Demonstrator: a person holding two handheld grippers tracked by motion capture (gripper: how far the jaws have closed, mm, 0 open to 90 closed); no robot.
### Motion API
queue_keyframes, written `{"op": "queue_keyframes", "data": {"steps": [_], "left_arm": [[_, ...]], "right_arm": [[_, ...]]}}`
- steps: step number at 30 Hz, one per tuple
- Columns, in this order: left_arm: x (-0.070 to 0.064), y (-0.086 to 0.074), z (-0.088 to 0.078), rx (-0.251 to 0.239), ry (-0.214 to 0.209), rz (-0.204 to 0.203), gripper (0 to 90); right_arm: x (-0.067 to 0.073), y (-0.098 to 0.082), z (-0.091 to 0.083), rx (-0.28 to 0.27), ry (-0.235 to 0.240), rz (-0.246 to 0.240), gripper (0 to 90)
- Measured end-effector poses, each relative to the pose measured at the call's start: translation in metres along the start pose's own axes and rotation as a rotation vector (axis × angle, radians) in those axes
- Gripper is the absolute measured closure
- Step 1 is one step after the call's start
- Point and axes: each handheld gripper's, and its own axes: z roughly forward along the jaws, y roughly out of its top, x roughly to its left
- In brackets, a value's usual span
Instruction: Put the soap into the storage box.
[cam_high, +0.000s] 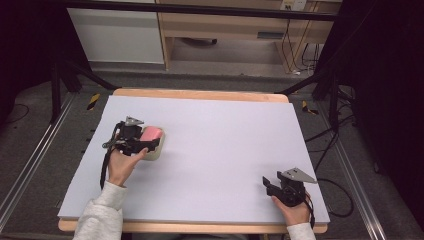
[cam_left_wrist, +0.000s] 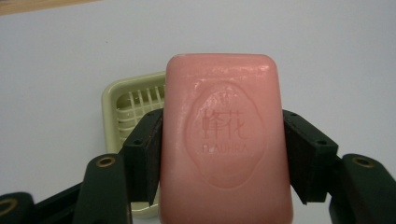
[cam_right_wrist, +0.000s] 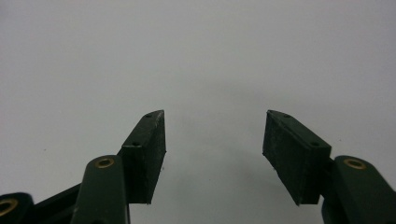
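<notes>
Soap bar (cam_left_wrist: 226, 140), pink with a stamped oval emblem, clamped across its long sides by the left gripper (cam_left_wrist: 223, 149), both pads pressed flat against it. Directly behind and below it sits a pale green soap dish (cam_left_wrist: 126, 105) with a slotted floor, resting on the white worktop (cam_high: 225, 145); whether the bar touches the dish cannot be told. From the high view, this group lies at the worktop's left side. The right gripper (cam_right_wrist: 215, 140), well apart near the front right corner, holds nothing, with a clear gap between its pads.
</notes>
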Motion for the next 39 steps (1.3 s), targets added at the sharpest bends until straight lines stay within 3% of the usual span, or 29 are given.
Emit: {"op": "queue_keyframes", "data": {"steps": [14, 28, 39], "left_arm": [[0.015, 0.008, 0.009, -0.017, 0.019, -0.033, 37.2], [0.025, 0.007, 0.031, 0.021, 0.076, -0.040, 37.2], [0.029, 0.004, 0.040, 0.030, 0.084, -0.047, 37.2]], "right_arm": [[0.000, 0.000, 0.001, 0.000, 0.000, -0.003, 39.4], [0.000, 0.000, 0.001, 0.003, 0.000, -0.002, 39.6], [0.000, 0.000, 0.001, 0.003, -0.001, -0.002, 39.9]]}}
